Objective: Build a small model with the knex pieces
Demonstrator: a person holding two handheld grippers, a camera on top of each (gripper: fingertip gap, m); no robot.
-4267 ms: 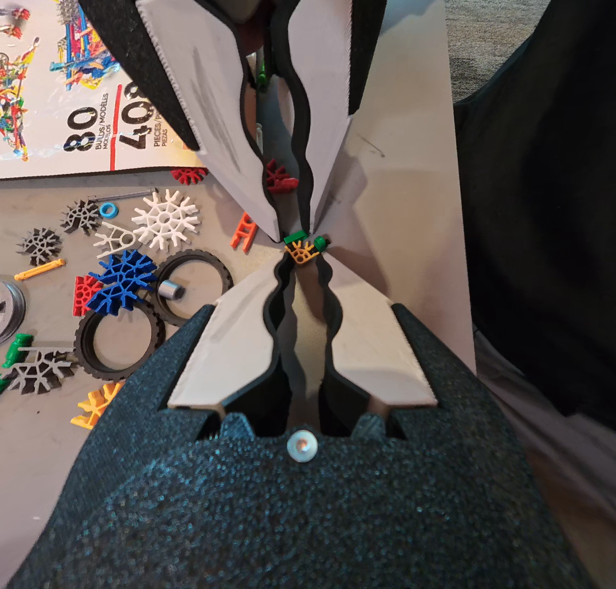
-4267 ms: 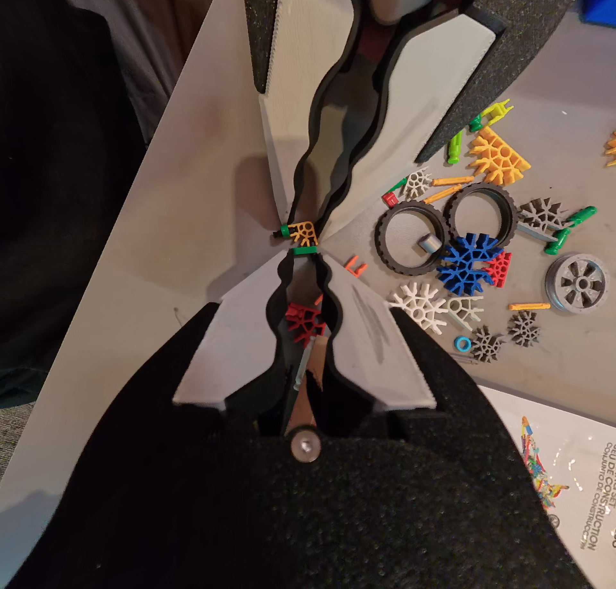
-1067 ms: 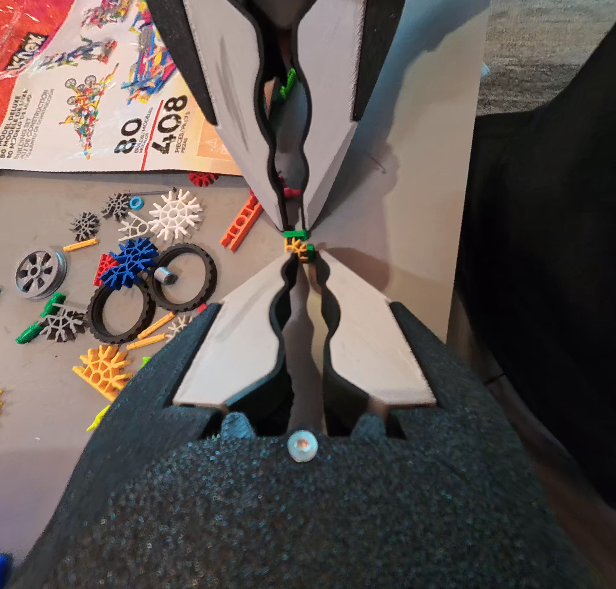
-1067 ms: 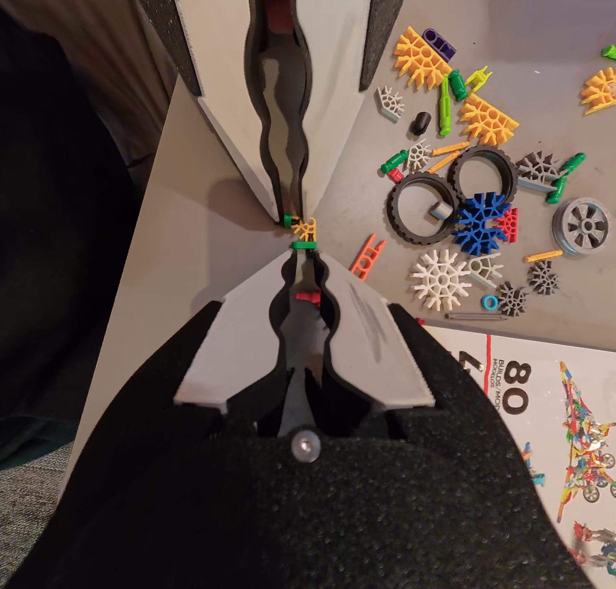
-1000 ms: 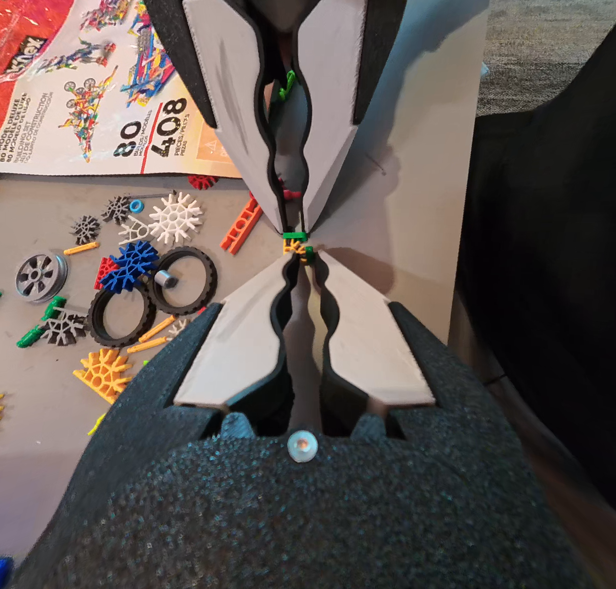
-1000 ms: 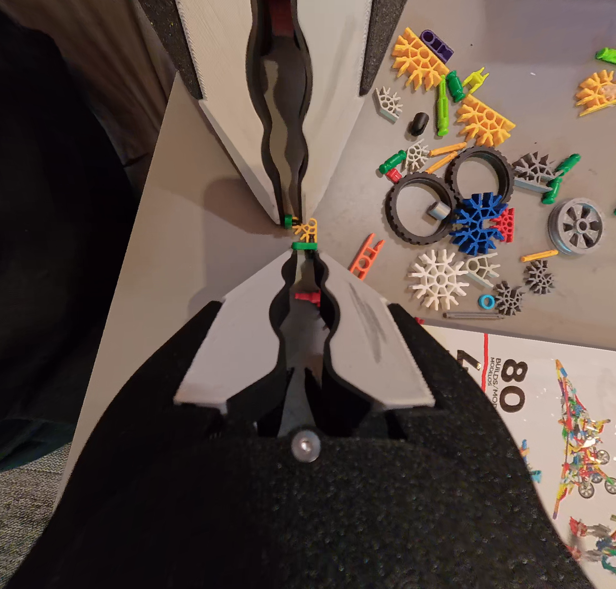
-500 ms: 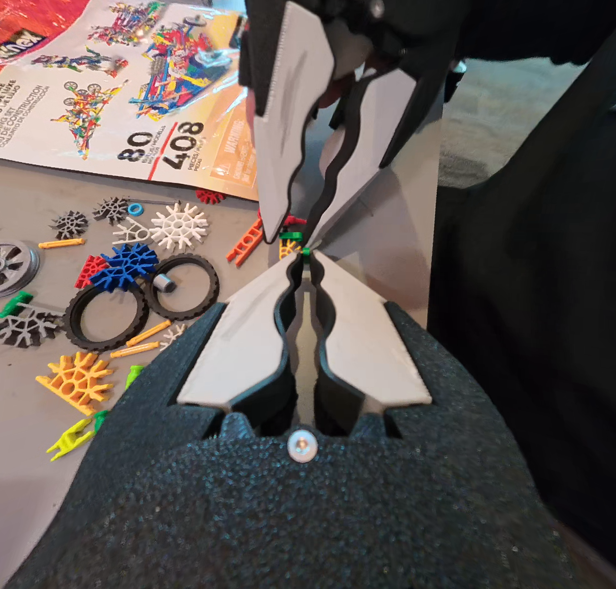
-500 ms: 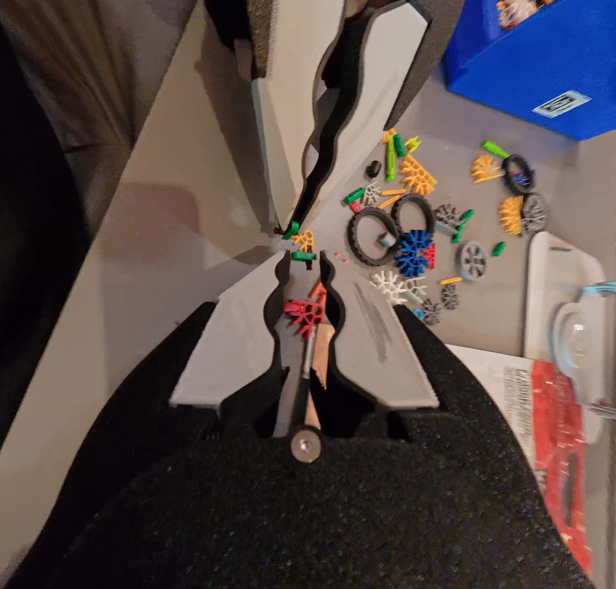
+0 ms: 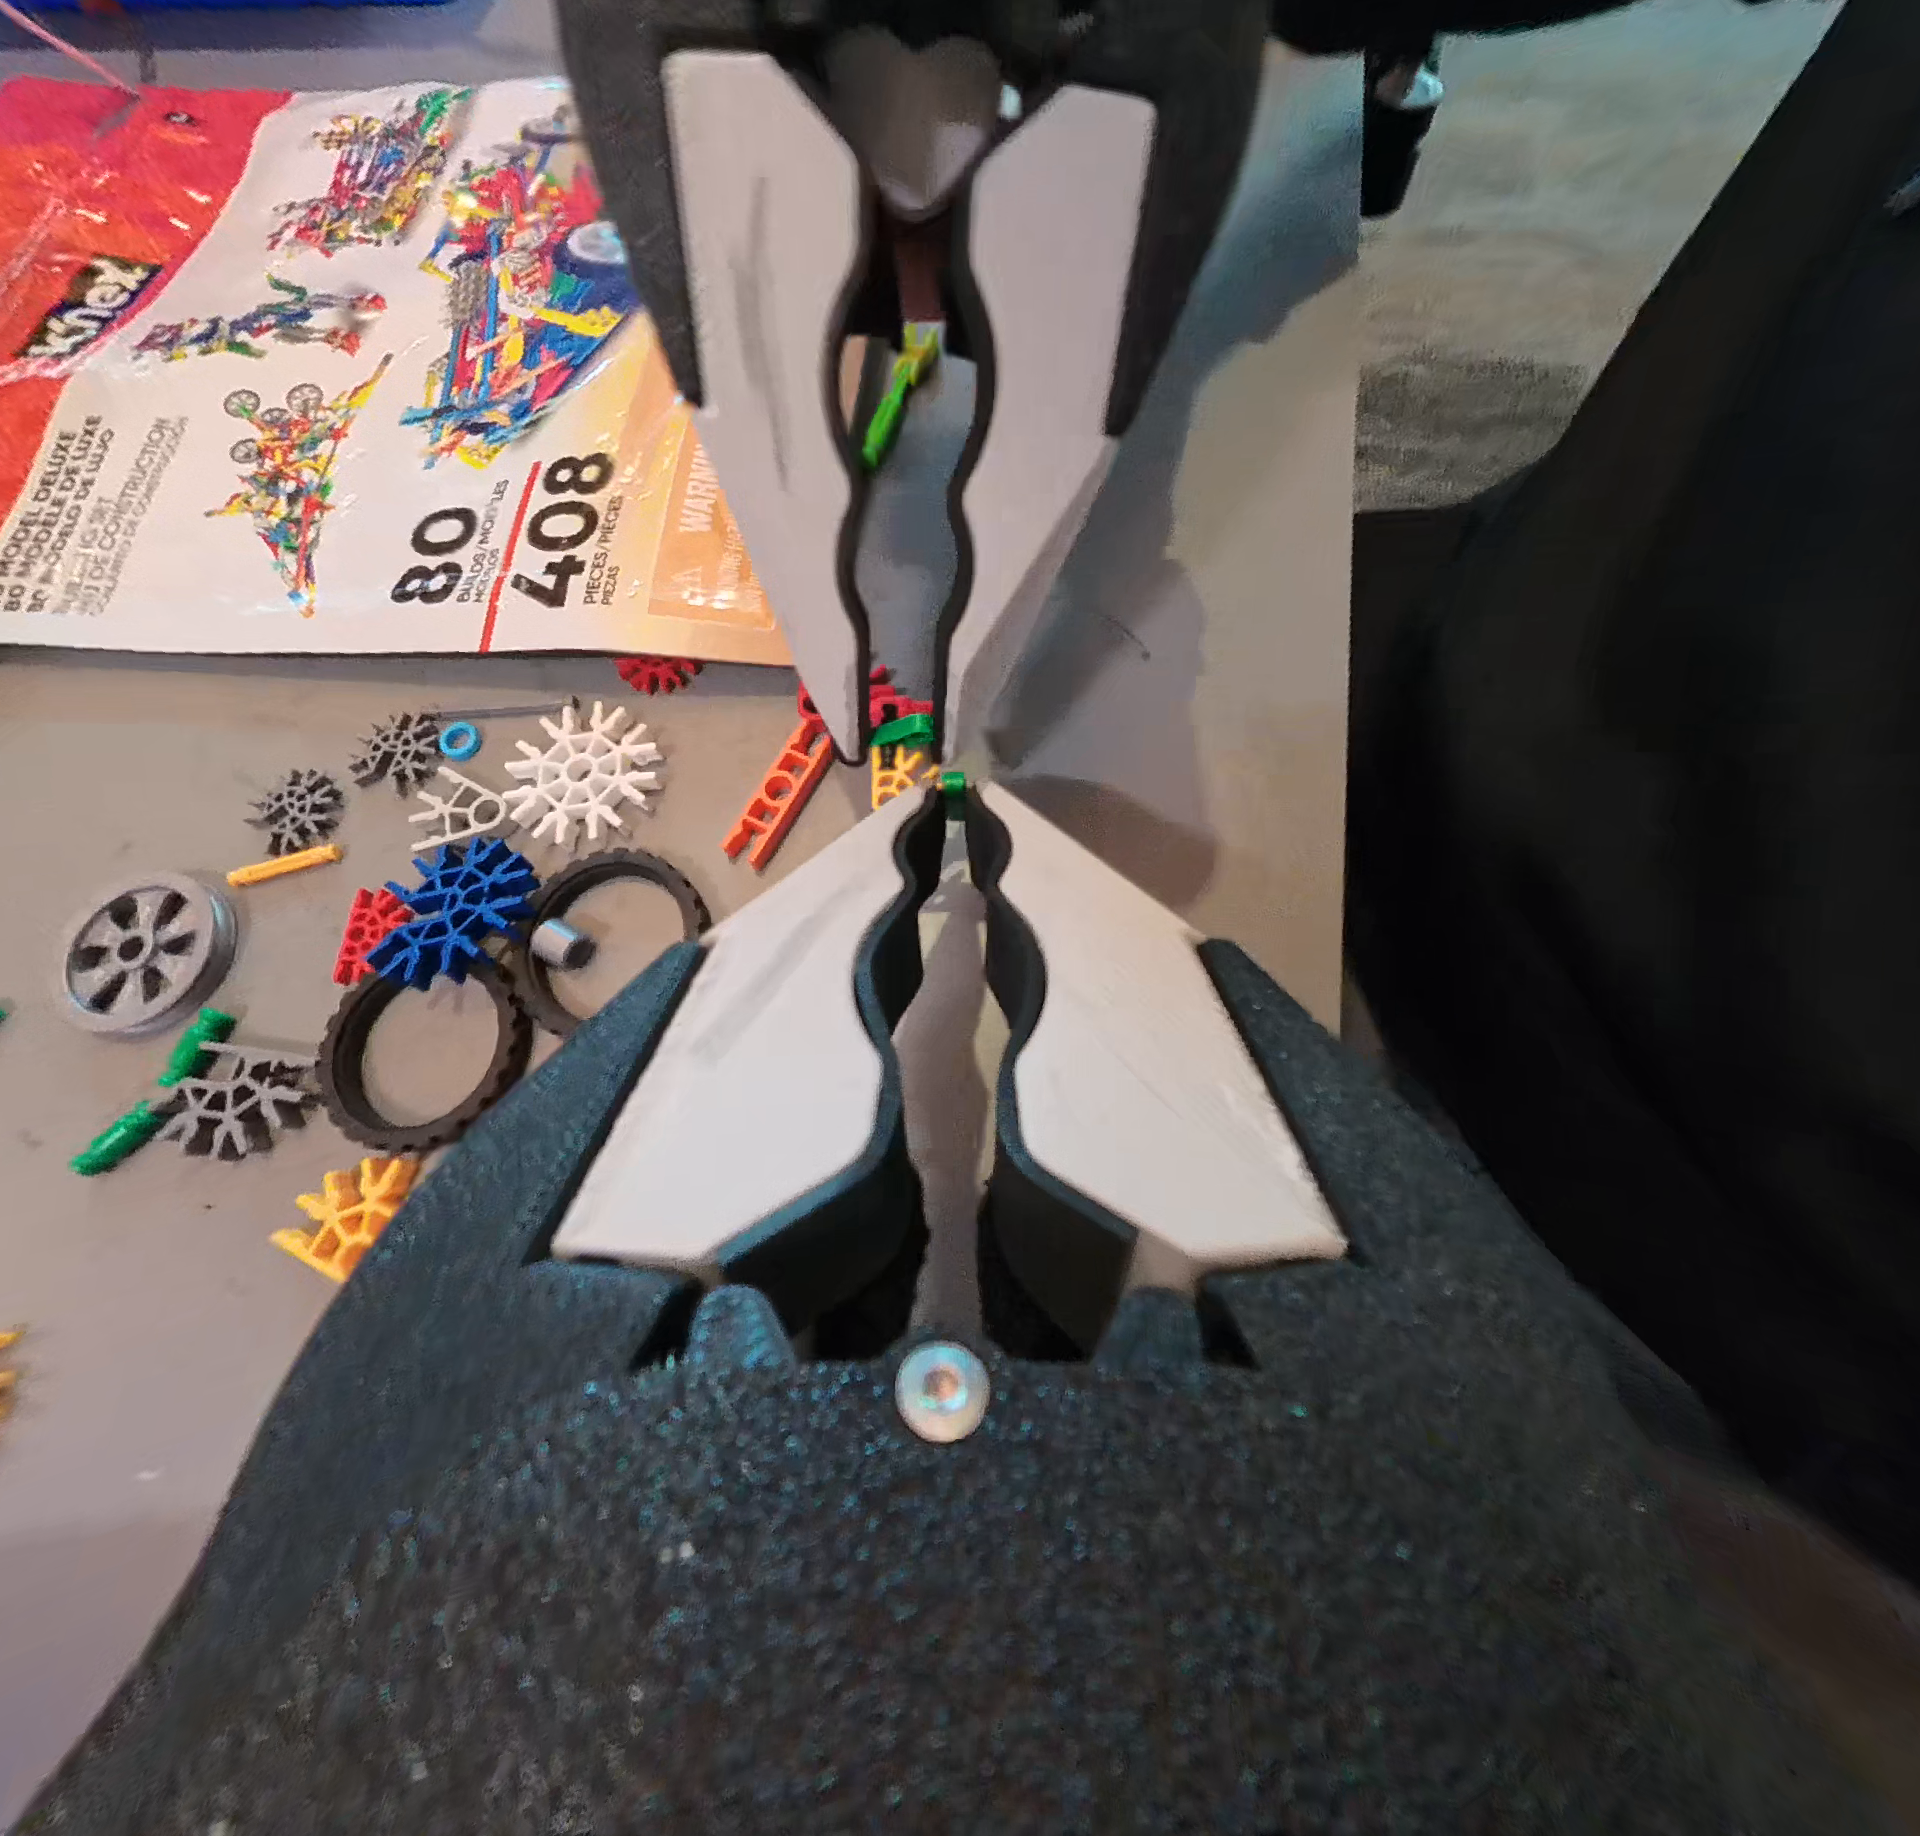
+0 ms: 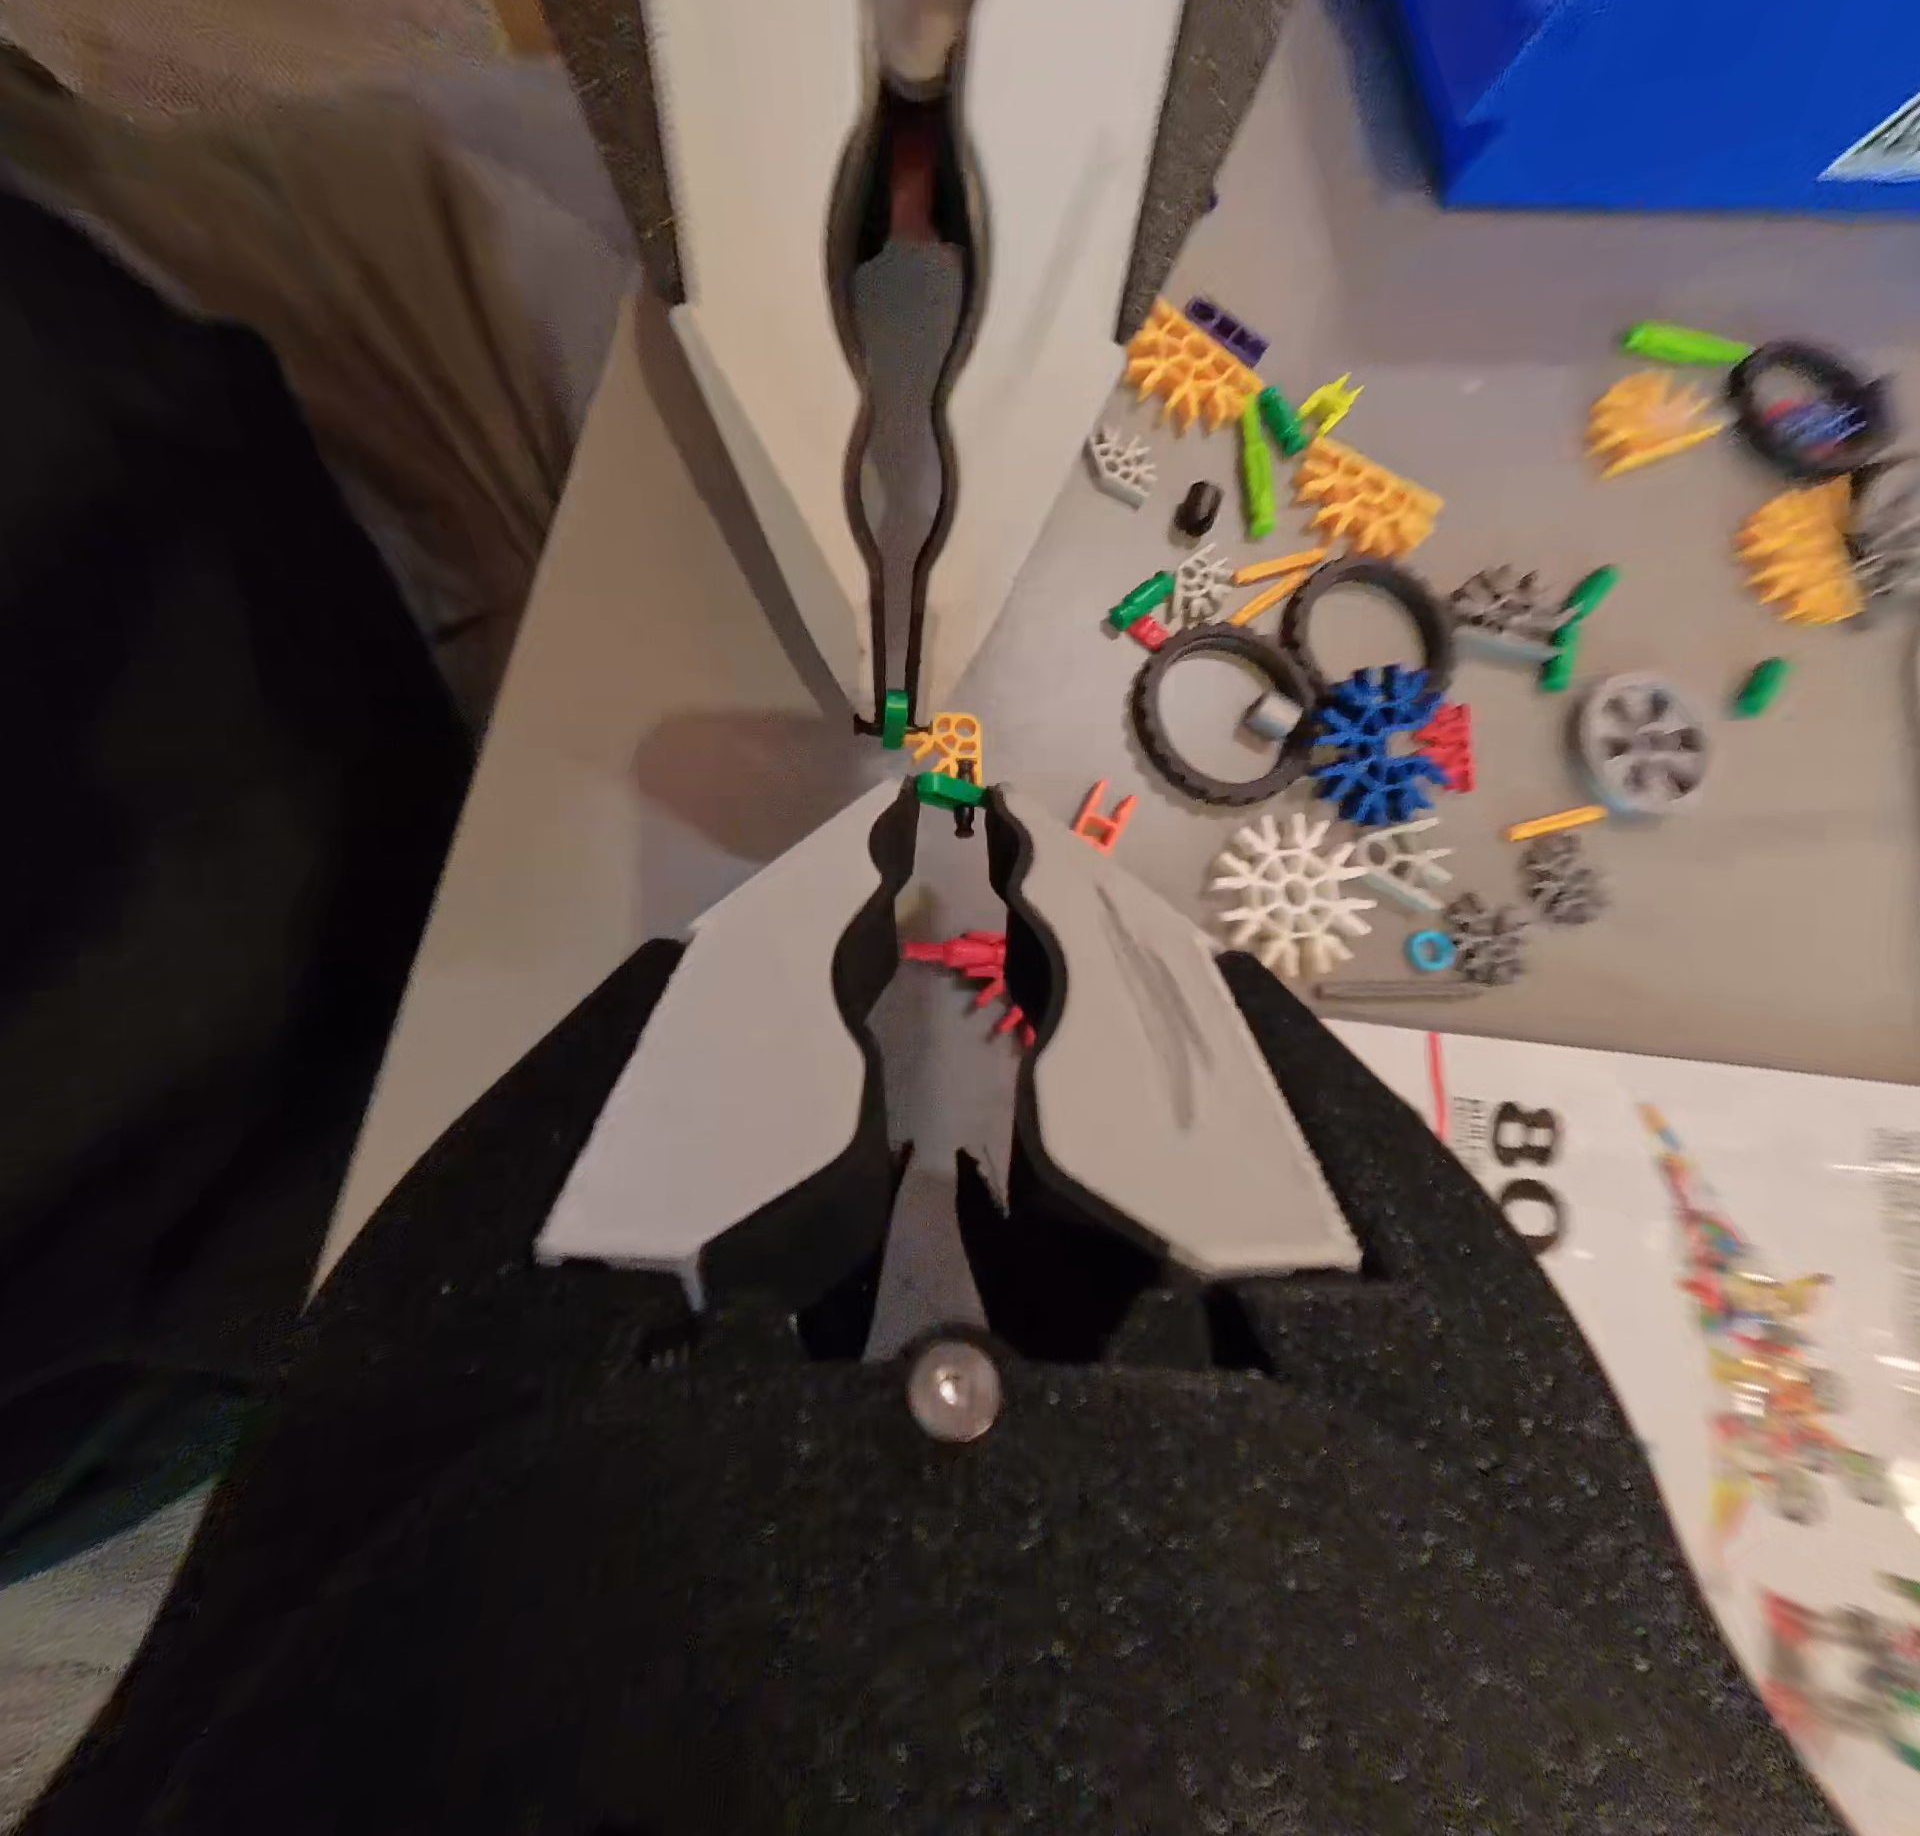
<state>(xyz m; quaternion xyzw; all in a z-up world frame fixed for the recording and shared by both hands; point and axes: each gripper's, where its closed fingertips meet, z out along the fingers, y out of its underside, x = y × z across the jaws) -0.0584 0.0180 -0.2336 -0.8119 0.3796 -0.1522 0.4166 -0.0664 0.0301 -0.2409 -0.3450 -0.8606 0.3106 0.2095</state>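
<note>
My two grippers meet tip to tip above the grey table, near its edge. My left gripper is shut on a short green rod plugged into a small yellow connector. In the right wrist view it comes from the top, with that rod and the yellow connector at its tips. My right gripper is shut on a second green rod, held crosswise against the connector. In the left wrist view it comes from the top. A red connector lies below.
Loose pieces lie beside the grippers: two black tyres, a blue connector, a white one, a grey wheel and an orange ladder piece. A printed sheet and a blue bin lie farther off. A person in dark clothing is beyond the table edge. Less than 4 cm separates the two grippers' tips.
Both grippers have stayed tip to tip on the small assembly. They tilted half a second ago and now face each other straight again. The blue bin has come into the right wrist view.
</note>
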